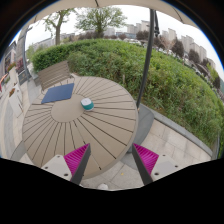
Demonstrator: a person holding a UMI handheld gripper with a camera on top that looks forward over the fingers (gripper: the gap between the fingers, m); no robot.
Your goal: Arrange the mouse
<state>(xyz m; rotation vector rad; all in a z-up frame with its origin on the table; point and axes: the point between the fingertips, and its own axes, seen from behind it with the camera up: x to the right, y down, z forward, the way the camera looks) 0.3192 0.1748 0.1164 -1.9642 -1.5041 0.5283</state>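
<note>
A round slatted wooden table (70,125) stands outdoors ahead of my gripper. On it lie a dark blue rectangular mouse pad (58,93) at the far left and a small white and teal mouse (87,103) to the right of the pad, near the table's middle. My gripper (111,160) hovers high above the table's near edge. Its two fingers with magenta pads (76,157) are spread wide apart with nothing between them. The mouse lies well beyond the fingers.
A dark pole (148,55) rises right of the table. A wooden bench (52,74) stands behind the table by a hedge (130,62). Paved ground (165,140) lies to the right, and a chair (10,100) stands at the left.
</note>
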